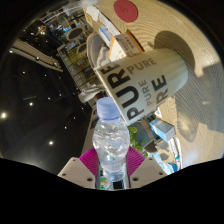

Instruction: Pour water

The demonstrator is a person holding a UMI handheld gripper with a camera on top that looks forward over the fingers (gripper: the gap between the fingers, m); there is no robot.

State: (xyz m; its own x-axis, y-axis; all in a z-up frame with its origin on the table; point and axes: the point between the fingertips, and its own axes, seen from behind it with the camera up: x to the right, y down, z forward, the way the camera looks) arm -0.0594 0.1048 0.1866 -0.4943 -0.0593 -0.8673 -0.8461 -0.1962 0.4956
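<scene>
Nearest to me, the gripper [112, 168] had its two pink-padded fingers pressed against either side of a clear plastic water bottle [111, 143], holding it firmly at six o'clock. The bottle ran away from the fingers toward twelve, its neck reaching the lower edge of a white paper cup printed with "PURE" in dark letters [148, 78]. The cup appeared tipped on its side from my angle, so the whole rig seemed rolled. I could not tell whether the bottle carried a cap. Beyond the cup, at twelve, lay a cluttered wooden surface [200, 50] with a red round object [126, 10]. My worry was that the bottle mouth sat off the cup's opening, so water might run down the outside wall and spill.
</scene>
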